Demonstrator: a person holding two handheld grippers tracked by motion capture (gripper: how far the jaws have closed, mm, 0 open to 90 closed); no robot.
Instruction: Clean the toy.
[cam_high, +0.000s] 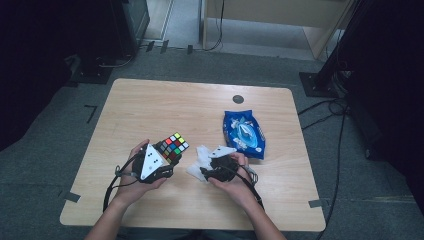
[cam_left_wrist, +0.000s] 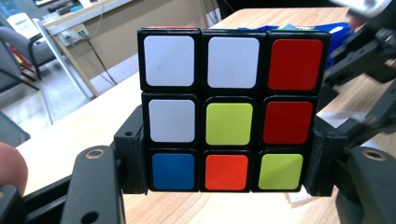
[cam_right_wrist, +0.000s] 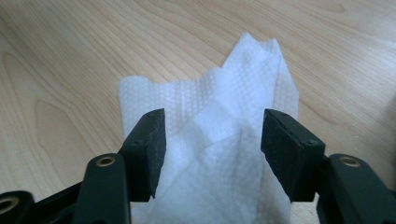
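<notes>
Soft white wipe (cam_right_wrist: 219, 154) lies on the table (cam_high: 150, 100) between my right gripper (cam_right_wrist: 212, 156)'s open jaws; I pinch its raised fold. Left gripper (cam_left_wrist: 224, 156) clamps the hard, slippery puzzle cube (cam_left_wrist: 231, 109).

High view: above the person's side, facing forward and down over the table (cam_high: 150, 100).
Left gripper view: close on cube (cam_left_wrist: 231, 112).
Right gripper view: close on tissue (cam_right_wrist: 219, 140).
Shared: tabletop.
</notes>
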